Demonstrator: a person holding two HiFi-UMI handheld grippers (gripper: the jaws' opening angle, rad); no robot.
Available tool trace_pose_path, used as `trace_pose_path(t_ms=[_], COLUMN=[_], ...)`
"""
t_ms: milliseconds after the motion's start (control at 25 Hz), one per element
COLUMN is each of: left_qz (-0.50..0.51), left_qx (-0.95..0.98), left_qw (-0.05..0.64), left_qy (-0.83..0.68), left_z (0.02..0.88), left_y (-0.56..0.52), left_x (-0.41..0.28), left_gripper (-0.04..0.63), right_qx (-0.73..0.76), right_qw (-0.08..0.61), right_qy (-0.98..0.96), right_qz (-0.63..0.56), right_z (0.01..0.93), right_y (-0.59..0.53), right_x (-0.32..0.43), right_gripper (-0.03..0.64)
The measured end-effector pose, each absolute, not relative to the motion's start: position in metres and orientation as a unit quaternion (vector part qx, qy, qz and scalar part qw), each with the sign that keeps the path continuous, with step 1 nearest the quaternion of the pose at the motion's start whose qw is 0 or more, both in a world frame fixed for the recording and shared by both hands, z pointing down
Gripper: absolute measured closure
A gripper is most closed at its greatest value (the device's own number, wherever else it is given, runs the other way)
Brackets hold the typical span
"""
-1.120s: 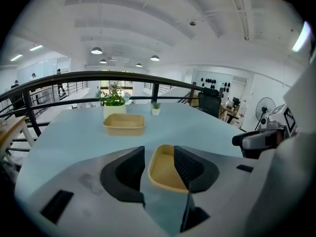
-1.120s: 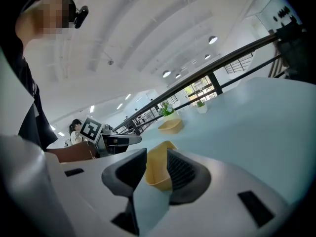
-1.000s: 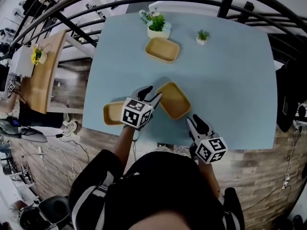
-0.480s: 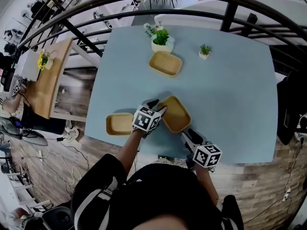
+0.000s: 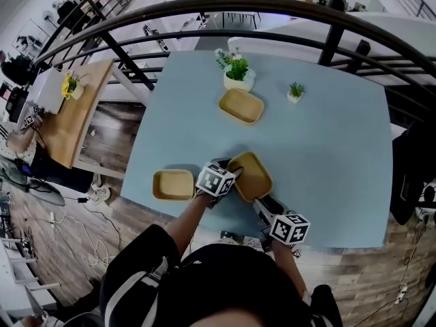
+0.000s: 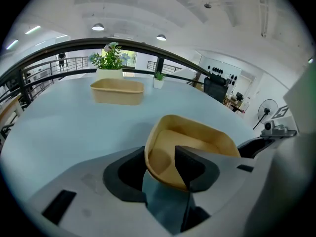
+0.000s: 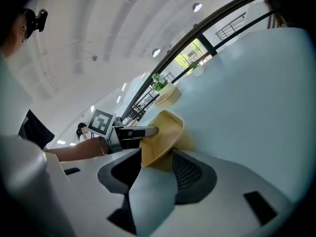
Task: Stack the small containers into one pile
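Observation:
Three tan containers lie on the blue table [image 5: 327,148]. The middle container [image 5: 251,176] is held at two edges. My left gripper [image 5: 230,171] is shut on its left rim, with one jaw inside the container [image 6: 197,142] and the other outside. My right gripper [image 5: 262,204] grips its near corner, and in the right gripper view the container [image 7: 160,135] stands tilted between the jaws. Another container [image 5: 173,184] rests flat by the table's left front edge. The third container [image 5: 240,105] sits farther back, also visible as a tan container [image 6: 117,90] in the left gripper view.
A white pot with a leafy plant [image 5: 238,72] stands just behind the far container, and a tiny potted plant [image 5: 295,90] to its right. A black railing [image 5: 204,9] curves behind the table. A wooden side table [image 5: 68,118] stands lower down at the left.
My right gripper has moved forward and left up to the middle container's near corner. The left gripper has stayed on the container's rim. The other two containers have not moved.

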State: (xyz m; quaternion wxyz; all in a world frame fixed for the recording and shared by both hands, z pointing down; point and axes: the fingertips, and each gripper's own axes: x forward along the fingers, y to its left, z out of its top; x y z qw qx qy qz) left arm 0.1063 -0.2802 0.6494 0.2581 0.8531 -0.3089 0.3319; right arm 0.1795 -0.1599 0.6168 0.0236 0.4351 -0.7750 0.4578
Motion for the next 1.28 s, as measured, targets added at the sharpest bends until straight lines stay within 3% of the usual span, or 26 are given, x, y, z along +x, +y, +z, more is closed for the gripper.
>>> trace_pose_path(t_ms=[1280], left_qz=[0.23], left_qx=[0.832], left_qw=[0.259], left_qy=[-0.433], left_z=[0.571], left_y=[-0.255], left_x=[0.056], left_gripper=[0.42], right_qx=[0.361], right_qw=[0.019], right_qy=[-0.82], right_qz=[0.444], right_z=[0.575], right_y=[-0.198], right_x=[0.174], right_gripper=[0.417])
